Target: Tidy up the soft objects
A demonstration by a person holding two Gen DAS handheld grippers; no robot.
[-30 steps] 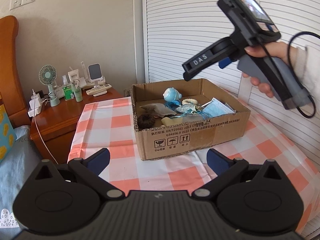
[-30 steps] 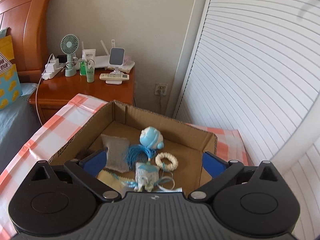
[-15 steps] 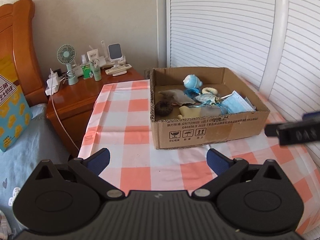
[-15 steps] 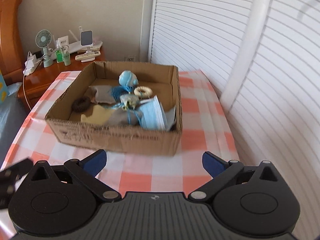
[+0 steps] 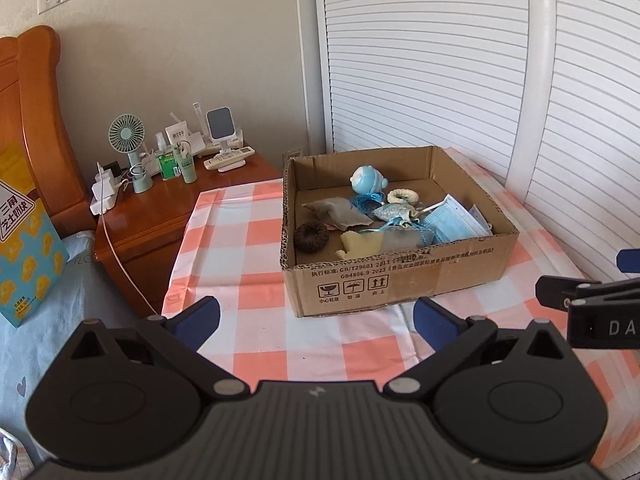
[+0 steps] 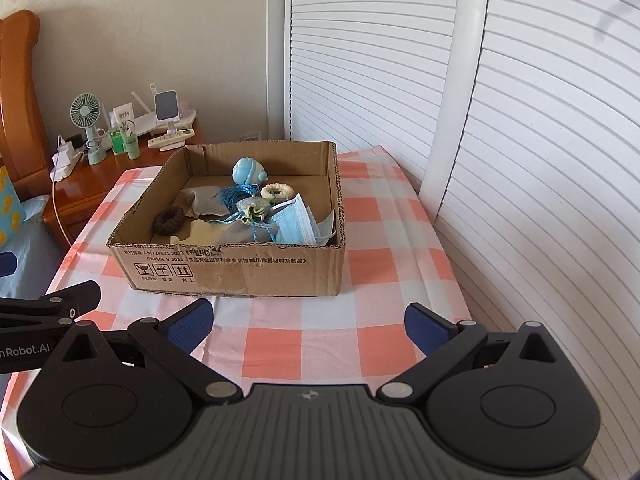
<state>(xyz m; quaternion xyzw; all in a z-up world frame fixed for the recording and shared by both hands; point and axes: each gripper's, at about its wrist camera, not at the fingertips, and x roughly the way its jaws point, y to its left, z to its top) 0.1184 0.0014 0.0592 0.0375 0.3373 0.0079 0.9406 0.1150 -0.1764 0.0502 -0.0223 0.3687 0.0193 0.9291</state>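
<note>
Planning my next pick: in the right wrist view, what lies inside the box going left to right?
Dark scrunchie → grey pouch → blue round toy → cream ring → face masks, all inside the cardboard box.

The left tool [image 5: 316, 318] is held level and low, its two blue-padded fingers [image 5: 198, 316] spread wide apart with nothing between them. The right tool [image 6: 306, 322] sits just beside it at about the same height, pointing the same way, its blue-padded fingers [image 6: 426, 328] likewise spread wide and holding nothing. Each tool's black finger tip shows at the edge of the other's view, the right one at the left view's right edge, the left one at the right view's left edge.
</note>
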